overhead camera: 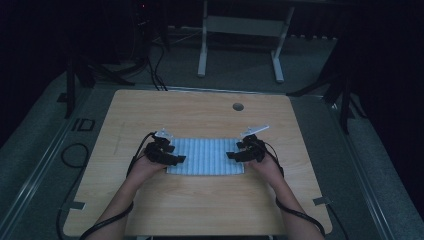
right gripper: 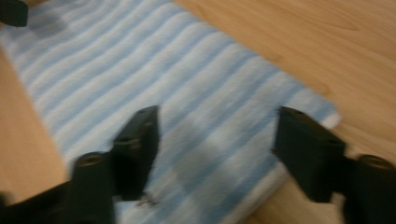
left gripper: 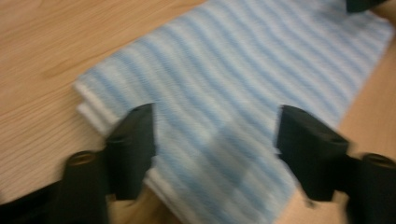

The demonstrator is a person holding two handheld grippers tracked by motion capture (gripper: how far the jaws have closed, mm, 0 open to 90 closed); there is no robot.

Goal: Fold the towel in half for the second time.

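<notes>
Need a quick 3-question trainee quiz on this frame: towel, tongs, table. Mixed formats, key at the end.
1. True or false: the striped towel lies flat on the wooden table, folded into layers.
2. Multiple choice: the jaws of the left tongs stand (A) closed on the towel's edge, (B) apart over the towel, (C) closed on a cable.
3. Fill the blank: the right tongs sit at the towel's ____ end in the high view.

Key: 1 true, with stacked edges showing in the left gripper view. 2 B. 3 right; their jaws are apart as well.
</notes>
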